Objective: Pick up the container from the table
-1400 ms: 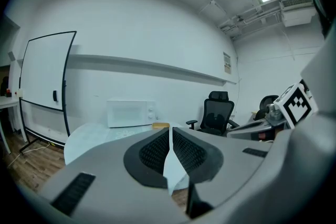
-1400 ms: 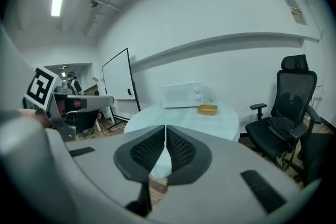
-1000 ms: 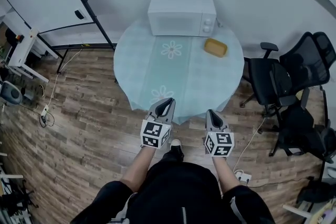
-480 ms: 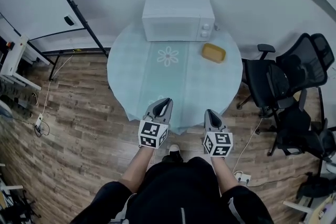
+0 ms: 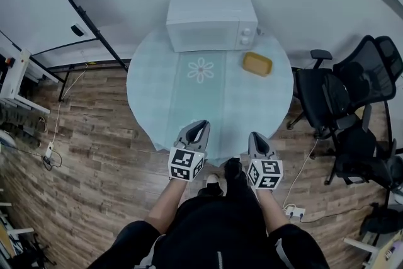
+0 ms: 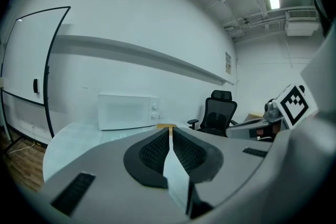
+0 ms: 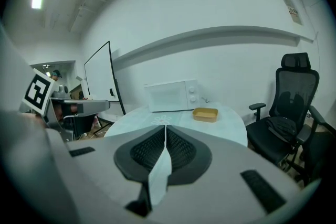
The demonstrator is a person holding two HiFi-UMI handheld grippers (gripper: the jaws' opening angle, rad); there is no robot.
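A shallow yellow container lies on the round pale-blue table, at the far right beside the white microwave. The right gripper view shows the container well ahead, right of the microwave. In the left gripper view only a yellow sliver of the container peeks above the jaws. My left gripper and right gripper hover at the table's near edge, far from the container. Both are shut with nothing between the jaws.
Black office chairs stand to the right of the table. A whiteboard on a black frame stands at the left. Cables and a power strip lie on the wooden floor. The person's legs and a shoe are below the grippers.
The view has shifted slightly; the table and microwave sit a little closer and more to the left. Both grippers keep their place at the near edge, still shut.
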